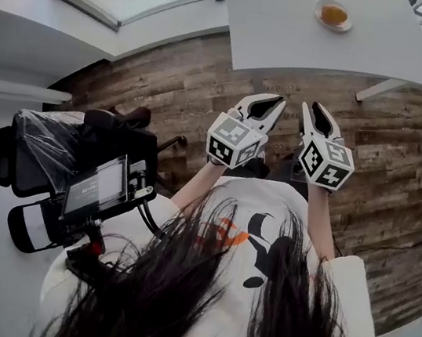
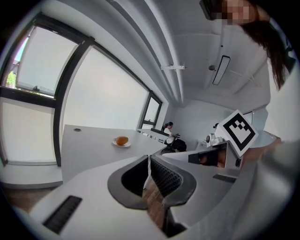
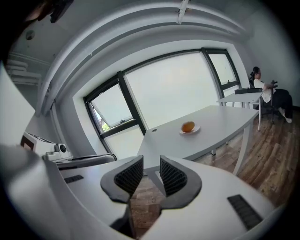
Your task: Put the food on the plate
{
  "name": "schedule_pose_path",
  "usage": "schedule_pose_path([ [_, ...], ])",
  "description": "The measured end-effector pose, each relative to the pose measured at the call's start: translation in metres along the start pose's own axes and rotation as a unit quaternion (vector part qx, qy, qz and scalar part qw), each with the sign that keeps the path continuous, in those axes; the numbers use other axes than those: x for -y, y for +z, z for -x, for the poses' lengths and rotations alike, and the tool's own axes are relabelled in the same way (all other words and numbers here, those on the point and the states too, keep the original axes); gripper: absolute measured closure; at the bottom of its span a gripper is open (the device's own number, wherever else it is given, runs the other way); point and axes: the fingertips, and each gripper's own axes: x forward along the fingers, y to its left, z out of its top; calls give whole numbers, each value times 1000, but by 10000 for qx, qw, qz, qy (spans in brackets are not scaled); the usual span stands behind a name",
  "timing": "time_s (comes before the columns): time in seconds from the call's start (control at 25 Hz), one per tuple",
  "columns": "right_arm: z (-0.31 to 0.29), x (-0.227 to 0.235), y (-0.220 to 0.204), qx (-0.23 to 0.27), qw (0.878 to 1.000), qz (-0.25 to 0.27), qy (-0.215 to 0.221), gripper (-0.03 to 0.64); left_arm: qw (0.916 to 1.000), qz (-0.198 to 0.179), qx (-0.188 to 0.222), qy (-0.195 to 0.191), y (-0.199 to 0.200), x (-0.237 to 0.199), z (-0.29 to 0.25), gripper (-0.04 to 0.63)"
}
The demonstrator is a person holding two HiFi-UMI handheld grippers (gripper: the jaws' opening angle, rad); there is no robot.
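On the bench (image 1: pixel 296 34): food (image 1: pixel 334 15) lies on the plate (image 1: pixel 343 27), ahead of and well apart from both grippers
Left gripper (image 1: pixel 279 101): closed, empty, above the wooden floor (image 1: pixel 404 155)
Right gripper (image 1: pixel 309 108): closed, empty, just beside the left

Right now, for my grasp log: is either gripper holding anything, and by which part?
Nothing. The left gripper and right gripper have empty jaws; the food lies on the plate.

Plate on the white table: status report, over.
Left gripper shut, empty; right gripper shut, empty. Orange food sits on plate, white table, well ahead of both. No obstacle seen between.
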Motion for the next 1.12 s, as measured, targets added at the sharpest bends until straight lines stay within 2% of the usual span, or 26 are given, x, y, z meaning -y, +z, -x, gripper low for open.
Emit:
schedule_pose_path([
  [0.6,21,0,-19,-184,9996,-193,-103,499,9999,105,-122,-12,-2,8,5,589],
  [0.88,101,19,-51,-92,9995,-271,127,499,9998,-104,-145,55,-30,97,16,589],
  [1.12,151,20,-70,-149,9991,-241,307,499,9995,-107,-206,236,-53,148,41,589],
])
